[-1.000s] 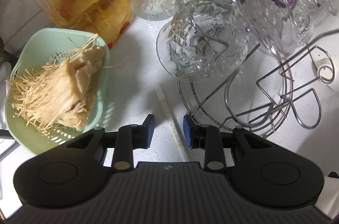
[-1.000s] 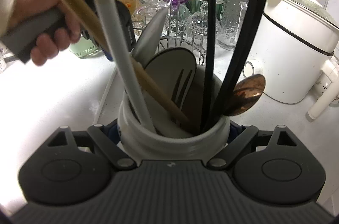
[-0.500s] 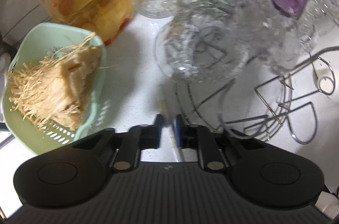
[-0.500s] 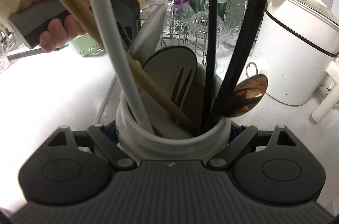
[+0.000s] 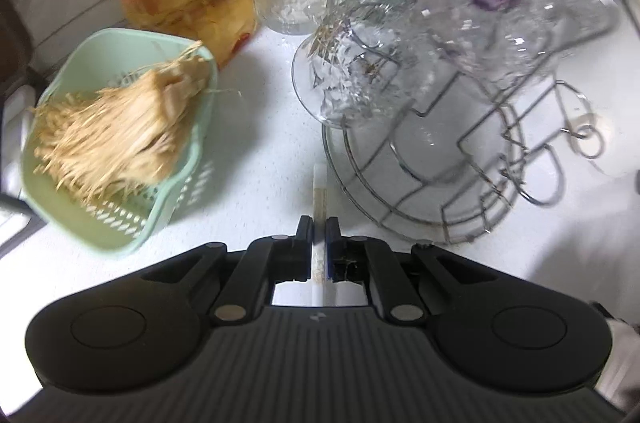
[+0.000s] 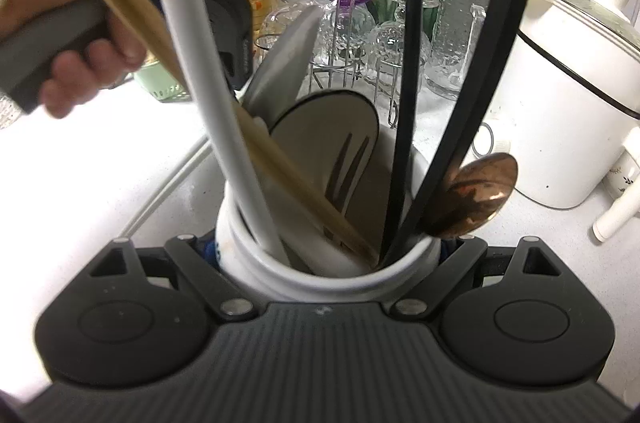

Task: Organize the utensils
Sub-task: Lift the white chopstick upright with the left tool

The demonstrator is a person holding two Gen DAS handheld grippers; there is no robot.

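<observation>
Step in hand: pick-up of the slim white chopstick-like stick [image 5: 320, 191] from the white speckled desk [image 5: 256, 159], judged from the grip.
Left gripper [image 5: 319, 229]: fingers just drawn together, now pinching that stick near its near end; far end pointing toward the round wire glass rack [image 5: 404, 199].
Right gripper [image 6: 328, 255]: fingers clamped on either side of the white ceramic utensil crock [image 6: 320, 275], steadying it on the desk.
Crock contents: slotted grey spatula [image 6: 332, 159], copper-coloured spoon [image 6: 476, 199], black, white and wooden handles, crowded.
Next move, judged: lift clear, tip the stick upright, carry across to the crock, thread into a gap.
Edges: rack rim just beside the stick's far end; pale green slotted basket [image 5: 120, 215] of dried roots near on the other side.
Open room: bare desk strip between basket and rack; above the crock, leaning handles narrowing the mouth, freest gap toward the near rim.
</observation>
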